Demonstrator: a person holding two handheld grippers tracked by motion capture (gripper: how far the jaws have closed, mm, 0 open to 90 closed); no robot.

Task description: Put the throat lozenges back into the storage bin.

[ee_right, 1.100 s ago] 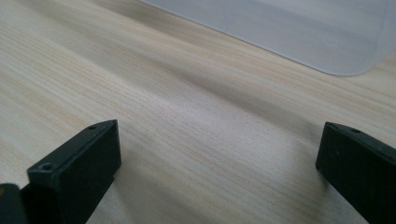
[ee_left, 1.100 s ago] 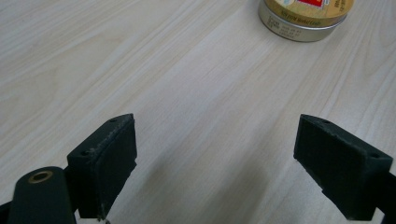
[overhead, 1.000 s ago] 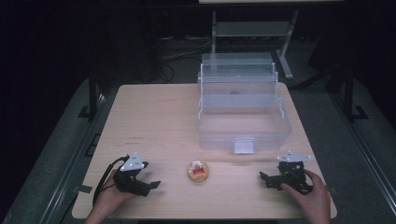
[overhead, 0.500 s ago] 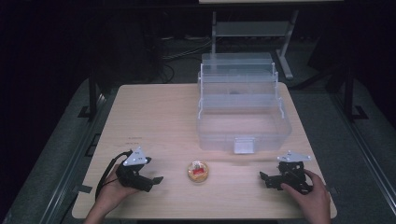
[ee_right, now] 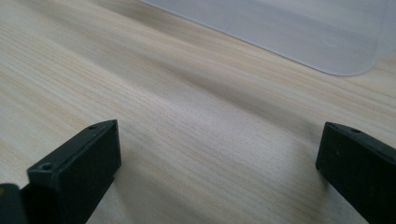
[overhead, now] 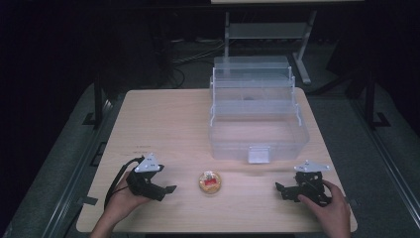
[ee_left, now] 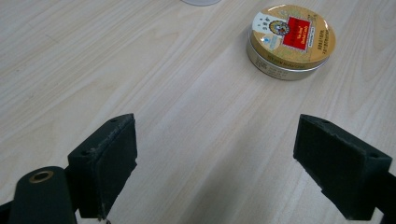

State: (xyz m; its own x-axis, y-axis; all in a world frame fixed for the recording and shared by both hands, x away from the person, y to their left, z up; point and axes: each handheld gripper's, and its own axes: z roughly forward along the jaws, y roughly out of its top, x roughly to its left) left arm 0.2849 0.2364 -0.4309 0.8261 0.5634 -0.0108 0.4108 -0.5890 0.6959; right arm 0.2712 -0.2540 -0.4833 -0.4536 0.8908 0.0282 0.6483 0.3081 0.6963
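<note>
Currently both the left gripper (overhead: 168, 190) and right gripper (overhead: 281, 190) are held wide open, empty, flanking a round tin (overhead: 210, 182) on the table (overhead: 168, 124).

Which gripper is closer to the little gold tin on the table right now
Left. The left gripper sits just to the left of the gold tin, jaws open toward it. The right gripper rests farther off on the tin's other side, also open.
</note>
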